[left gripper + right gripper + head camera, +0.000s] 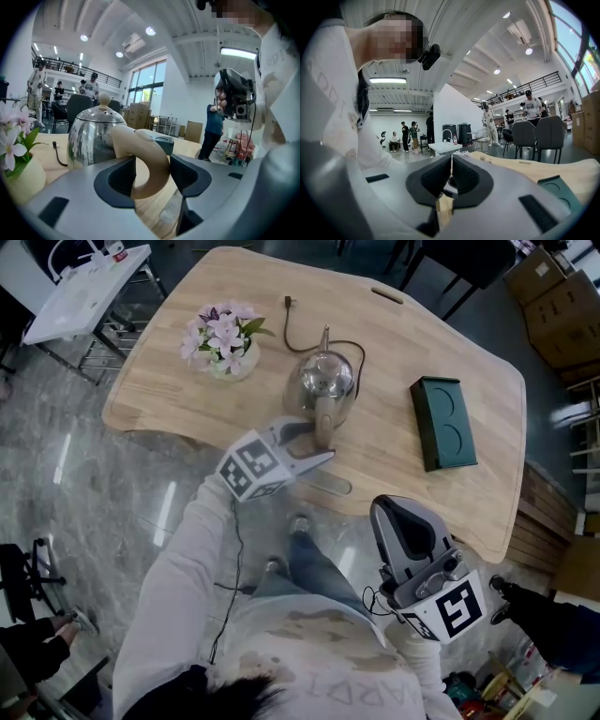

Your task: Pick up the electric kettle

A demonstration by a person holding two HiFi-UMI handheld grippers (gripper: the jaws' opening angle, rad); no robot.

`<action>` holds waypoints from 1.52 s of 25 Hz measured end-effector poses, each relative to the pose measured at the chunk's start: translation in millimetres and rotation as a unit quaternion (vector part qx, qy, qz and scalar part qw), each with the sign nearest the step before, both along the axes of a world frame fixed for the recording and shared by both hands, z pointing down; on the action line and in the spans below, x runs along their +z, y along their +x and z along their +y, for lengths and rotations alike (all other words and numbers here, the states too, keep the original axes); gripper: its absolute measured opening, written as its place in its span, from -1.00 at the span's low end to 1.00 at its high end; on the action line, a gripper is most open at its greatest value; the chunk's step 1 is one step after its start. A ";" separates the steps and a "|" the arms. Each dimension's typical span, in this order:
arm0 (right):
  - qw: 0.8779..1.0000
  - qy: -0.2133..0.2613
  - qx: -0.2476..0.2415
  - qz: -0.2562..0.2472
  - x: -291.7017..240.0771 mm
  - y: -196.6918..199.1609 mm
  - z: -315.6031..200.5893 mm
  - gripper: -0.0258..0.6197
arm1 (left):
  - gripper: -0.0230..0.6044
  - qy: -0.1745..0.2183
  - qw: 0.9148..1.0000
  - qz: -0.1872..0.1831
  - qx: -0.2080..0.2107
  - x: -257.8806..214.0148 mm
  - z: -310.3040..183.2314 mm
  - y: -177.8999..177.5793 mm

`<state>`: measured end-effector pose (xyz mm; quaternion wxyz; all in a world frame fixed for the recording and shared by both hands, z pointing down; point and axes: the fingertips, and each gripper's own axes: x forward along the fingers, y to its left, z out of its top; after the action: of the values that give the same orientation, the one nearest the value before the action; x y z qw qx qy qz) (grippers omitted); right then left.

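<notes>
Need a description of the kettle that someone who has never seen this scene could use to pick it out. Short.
On the light wooden table, look near the middle, between the pot of pink flowers and the dark green box. The kettle is the only shiny metal thing there. It has a rounded steel body, and its beige handle stands between the open jaws of the left gripper.

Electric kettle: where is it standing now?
In the head view, the electric kettle stands near centre, between the flower pot at left and the green box at right.
</notes>
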<state>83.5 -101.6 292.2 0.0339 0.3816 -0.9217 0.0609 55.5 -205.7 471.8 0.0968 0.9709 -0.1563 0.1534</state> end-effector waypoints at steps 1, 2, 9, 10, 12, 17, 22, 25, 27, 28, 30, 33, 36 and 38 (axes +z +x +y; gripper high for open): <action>1.000 -0.001 0.000 0.000 0.7 0.7 -0.9 -0.86 | -0.27 -0.001 1.000 -0.003 0.002 2.5 -0.3 0.8; 1.000 -0.002 0.001 0.000 1.5 1.4 -1.5 -0.86 | -0.27 -0.001 1.000 -0.004 0.004 3.9 -0.6 2.1; 1.000 -0.005 0.006 0.000 4.0 9.9 -4.0 -0.86 | -0.27 -0.002 1.000 -0.011 0.015 10.4 -1.2 14.8; 1.000 -0.006 0.007 0.000 4.2 11.3 -4.1 -0.86 | -0.27 -0.002 1.000 -0.014 0.019 11.8 -0.4 16.9; 1.000 -0.007 0.009 0.000 5.1 13.8 -4.6 -0.86 | -0.27 -0.003 1.000 -0.015 0.026 12.6 1.3 22.4; 1.000 -0.009 0.012 0.002 7.4 19.0 -6.3 -0.86 | -0.27 -0.005 0.999 -0.007 0.038 13.3 2.9 34.7; 1.000 -0.011 0.015 0.001 7.8 23.5 -7.3 -0.86 | -0.27 -0.008 0.999 -0.006 0.048 14.6 4.2 44.5; 1.000 -0.012 0.016 0.002 9.0 25.5 -7.8 -0.86 | -0.27 -0.009 0.999 0.000 0.048 13.1 3.8 50.7; 1.000 -0.013 0.017 0.002 9.8 26.7 -8.3 -0.86 | -0.27 -0.008 0.999 0.003 0.046 15.0 3.2 54.0; 1.000 -0.013 0.018 0.001 10.0 27.3 -8.5 -0.86 | -0.27 -0.008 0.999 0.002 0.045 16.8 3.1 55.3; 1.000 -0.014 0.019 0.001 10.6 28.2 -9.0 -0.86 | -0.27 -0.006 0.999 0.003 0.040 17.6 2.6 58.8; 1.000 -0.016 0.019 0.001 12.0 29.9 -9.8 -0.86 | -0.27 -0.005 1.000 0.014 0.027 13.6 0.9 65.0; 1.000 -0.018 0.019 0.001 12.8 31.4 -10.3 -0.86 | -0.27 -0.002 1.000 0.021 0.014 13.7 -0.7 69.5; 1.000 -0.020 0.020 0.002 13.5 32.1 -10.6 -0.86 | -0.27 0.002 1.000 0.020 0.009 13.7 -1.1 71.6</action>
<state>115.5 -112.3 305.6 0.0418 0.3994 -0.9124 0.0789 127.1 -206.9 485.5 0.0971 0.9753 -0.1460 0.1345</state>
